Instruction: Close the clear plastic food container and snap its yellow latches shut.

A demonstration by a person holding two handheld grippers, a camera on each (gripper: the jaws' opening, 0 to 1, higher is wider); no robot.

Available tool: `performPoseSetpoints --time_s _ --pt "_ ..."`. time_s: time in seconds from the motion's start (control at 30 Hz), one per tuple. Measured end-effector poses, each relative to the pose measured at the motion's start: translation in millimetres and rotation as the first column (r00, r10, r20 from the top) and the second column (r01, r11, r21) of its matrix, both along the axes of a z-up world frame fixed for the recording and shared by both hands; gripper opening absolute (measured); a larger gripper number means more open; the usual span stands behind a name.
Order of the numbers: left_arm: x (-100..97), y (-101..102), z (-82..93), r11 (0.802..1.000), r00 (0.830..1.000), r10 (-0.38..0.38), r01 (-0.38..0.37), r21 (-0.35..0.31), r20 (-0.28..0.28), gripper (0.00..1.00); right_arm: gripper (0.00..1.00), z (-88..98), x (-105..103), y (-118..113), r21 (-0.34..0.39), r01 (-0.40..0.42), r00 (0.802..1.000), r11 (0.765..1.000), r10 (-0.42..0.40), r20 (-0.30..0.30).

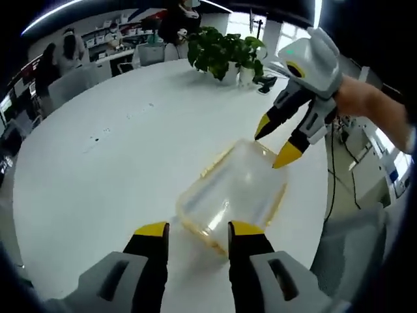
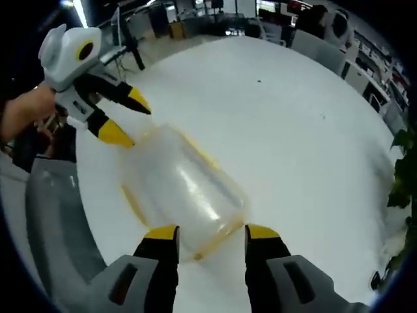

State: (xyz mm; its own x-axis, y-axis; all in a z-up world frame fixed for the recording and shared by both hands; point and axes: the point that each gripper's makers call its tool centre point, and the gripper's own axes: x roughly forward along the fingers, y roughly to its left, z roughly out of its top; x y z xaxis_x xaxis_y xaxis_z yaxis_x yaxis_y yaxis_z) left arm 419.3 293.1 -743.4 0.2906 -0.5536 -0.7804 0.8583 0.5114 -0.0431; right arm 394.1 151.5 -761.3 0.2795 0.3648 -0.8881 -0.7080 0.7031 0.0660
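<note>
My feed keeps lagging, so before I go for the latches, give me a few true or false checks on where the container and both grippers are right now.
1. The container lies on the white table. True.
2. The left gripper is shut on the container. False: its jaws are open, one on each side of the container's near end.
3. The right gripper is open at the opposite end of the container. True.
4. The container has red trim. False: the trim is yellow.
5. A plant stands at the table's far edge in the left gripper view. True.
6. A mug stands beside the container. False: the table around it is bare.
</note>
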Motion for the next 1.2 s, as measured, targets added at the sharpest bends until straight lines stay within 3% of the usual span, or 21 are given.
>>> performPoseSetpoints --time_s 0.27,0.4,0.6,0.83,1.2 --pt "2.2 -4.2 7.1 0.994 0.993 -0.107 0.105 0.044 0.044 0.32 0.38 3.5 0.0 5.4 -0.046 -0.133 0.99 0.99 0.135 0.032" --pt "0.0 -10.3 12.5 0.981 0.978 -0.191 0.186 0.06 0.082 0.31 0.34 5.6 -2.4 13.8 -0.037 -0.2 0.979 0.979 0.202 0.04" --pt "-3.4 -18.9 15.7 0.97 0.966 -0.239 0.232 0.074 0.096 0.3 0.32 8.6 -1.4 19.2 -0.069 -0.265 0.961 0.962 0.269 0.058" --pt "-13.5 -31.4 13.1 0.934 0.931 -0.35 0.34 0.107 0.098 0.26 0.32 8.9 -1.1 26.5 -0.088 -0.332 0.94 0.939 0.337 0.058" --pt "-17.6 -47.2 14.7 0.898 0.893 -0.435 0.421 0.131 0.115 0.23 0.3 10.9 2.3 38.2 -0.111 -0.402 0.908 0.909 0.411 0.076"
